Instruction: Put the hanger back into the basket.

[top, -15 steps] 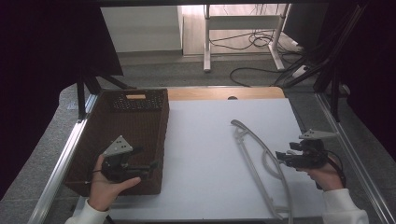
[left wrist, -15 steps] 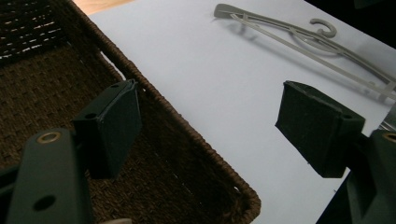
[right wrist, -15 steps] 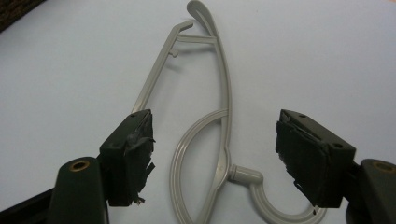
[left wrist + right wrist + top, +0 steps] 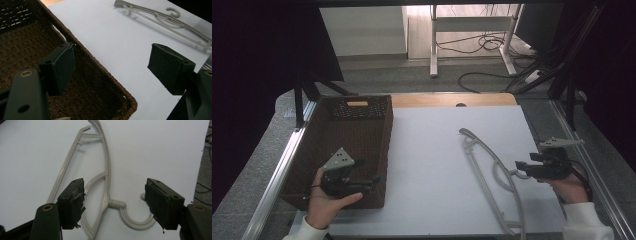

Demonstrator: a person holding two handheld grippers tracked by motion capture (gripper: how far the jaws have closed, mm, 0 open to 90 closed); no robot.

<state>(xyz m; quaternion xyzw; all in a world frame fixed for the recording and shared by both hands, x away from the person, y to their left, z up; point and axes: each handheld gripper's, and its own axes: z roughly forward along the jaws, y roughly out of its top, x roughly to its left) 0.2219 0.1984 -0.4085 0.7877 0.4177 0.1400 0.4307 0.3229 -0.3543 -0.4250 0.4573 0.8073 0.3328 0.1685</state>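
On white table (image 4: 432, 150): grey hanger (image 4: 492, 170), brown wicker basket (image 4: 362, 130).

A pale grey plastic hanger (image 4: 492, 170) lies on a plain white table (image 4: 427, 150), its hook between the black jaws of the right gripper (image 4: 518, 165). A dark brown woven basket (image 4: 357, 135), its weave a tight ribbed pattern, sits under the black left gripper (image 4: 374, 180), which carries a light grey plate.
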